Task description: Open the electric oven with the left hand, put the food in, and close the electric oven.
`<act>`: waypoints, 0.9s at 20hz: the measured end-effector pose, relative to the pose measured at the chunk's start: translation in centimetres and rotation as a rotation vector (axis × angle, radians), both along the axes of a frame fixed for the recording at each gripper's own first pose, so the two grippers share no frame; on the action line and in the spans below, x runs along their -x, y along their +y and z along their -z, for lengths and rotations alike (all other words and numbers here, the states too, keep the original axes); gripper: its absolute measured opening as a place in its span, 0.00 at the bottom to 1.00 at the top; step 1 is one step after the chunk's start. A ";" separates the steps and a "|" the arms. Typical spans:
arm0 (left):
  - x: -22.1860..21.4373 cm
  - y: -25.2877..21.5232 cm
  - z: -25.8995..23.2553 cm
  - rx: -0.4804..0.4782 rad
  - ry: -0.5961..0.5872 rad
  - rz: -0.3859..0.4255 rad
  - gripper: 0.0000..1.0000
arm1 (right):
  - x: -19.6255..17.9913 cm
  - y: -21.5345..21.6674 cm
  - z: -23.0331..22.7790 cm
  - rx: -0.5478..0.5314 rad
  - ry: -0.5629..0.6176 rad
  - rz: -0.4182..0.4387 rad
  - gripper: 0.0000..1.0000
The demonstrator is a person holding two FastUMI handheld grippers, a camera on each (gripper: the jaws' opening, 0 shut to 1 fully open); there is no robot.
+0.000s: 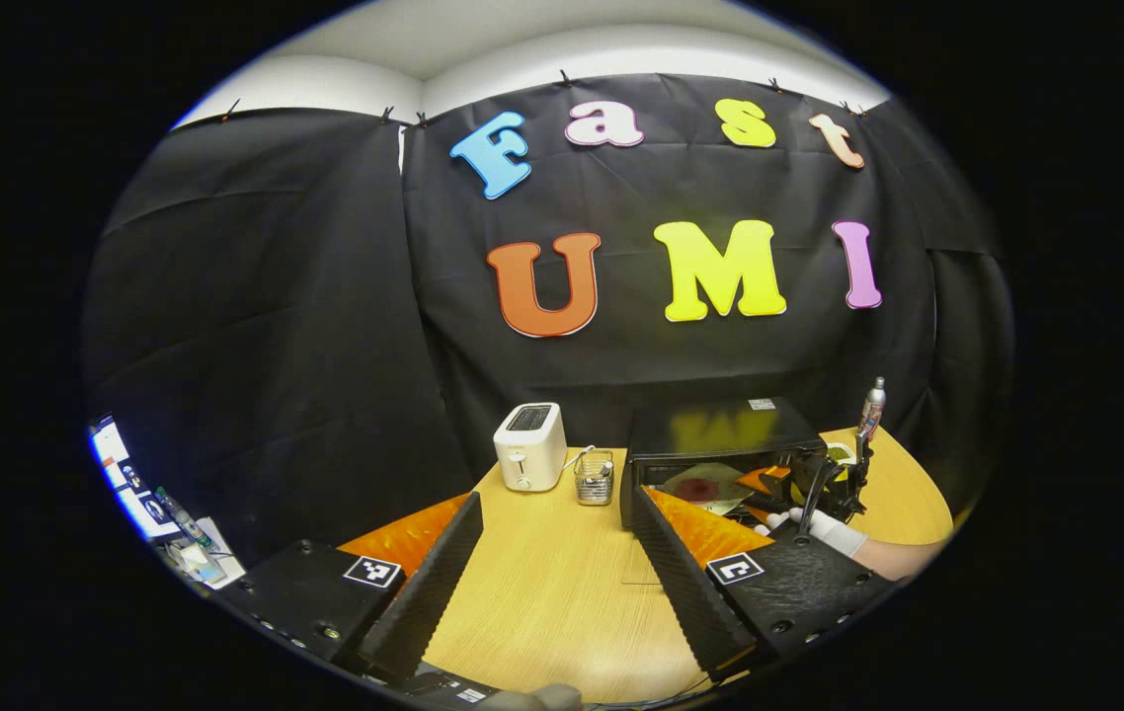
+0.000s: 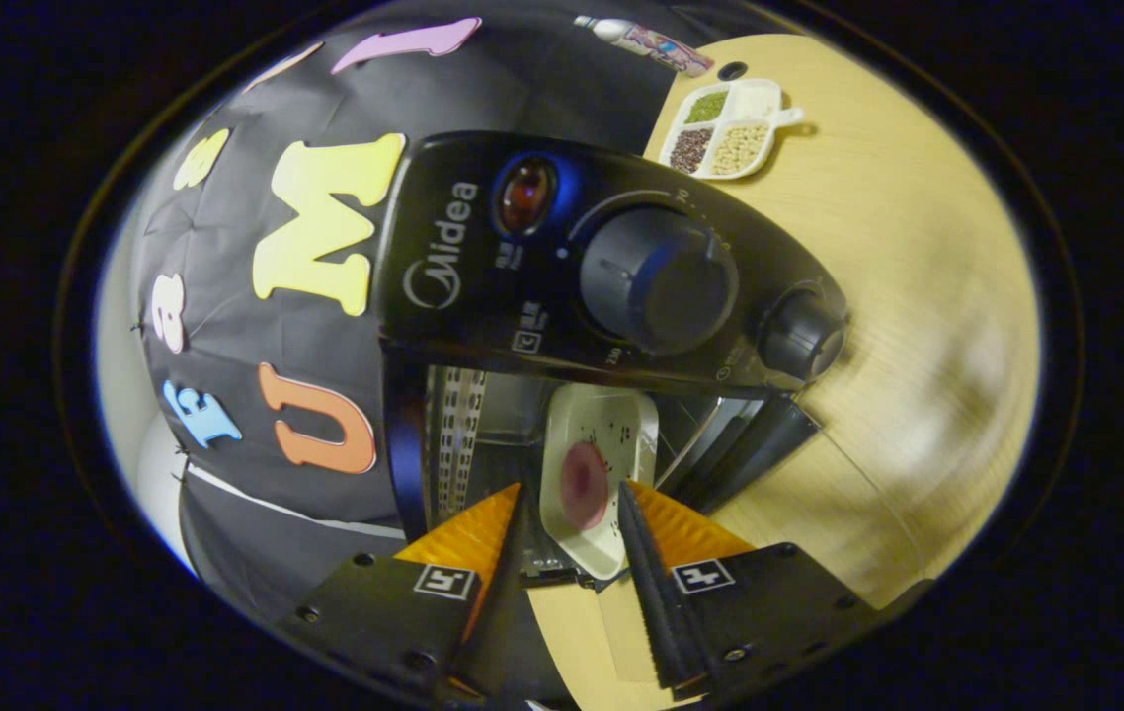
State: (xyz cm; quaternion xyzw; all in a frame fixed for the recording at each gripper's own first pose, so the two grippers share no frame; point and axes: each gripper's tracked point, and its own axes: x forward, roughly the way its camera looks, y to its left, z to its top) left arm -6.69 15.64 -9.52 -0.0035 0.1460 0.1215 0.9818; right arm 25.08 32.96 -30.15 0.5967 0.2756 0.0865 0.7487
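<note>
The black electric oven (image 1: 710,430) stands at the back of the wooden table (image 1: 552,592) with its door down. Inside lies a white tray (image 1: 710,476) with a round reddish piece of food (image 1: 692,488). My right gripper (image 1: 784,489), held by a gloved hand (image 1: 834,531), reaches into the oven mouth. In the right gripper view the tray (image 2: 611,425) and food (image 2: 584,484) lie between the fingers of the right gripper (image 2: 570,489), which is open, with a gap on one side. My left gripper (image 1: 557,499) hovers wide open over the table, left of the oven.
A white toaster (image 1: 530,446) and a small wire basket (image 1: 595,477) stand left of the oven. A bottle (image 1: 873,407) and a divided dish of grains (image 2: 732,126) sit to its right. The oven's control panel with two knobs (image 2: 659,281) is close above the right gripper.
</note>
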 end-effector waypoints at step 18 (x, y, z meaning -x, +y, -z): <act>-1.4 -5.7 6.9 0.076 0.002 0.136 0.97 | 11.8 -10.3 -3.1 0.628 -0.140 -0.221 0.94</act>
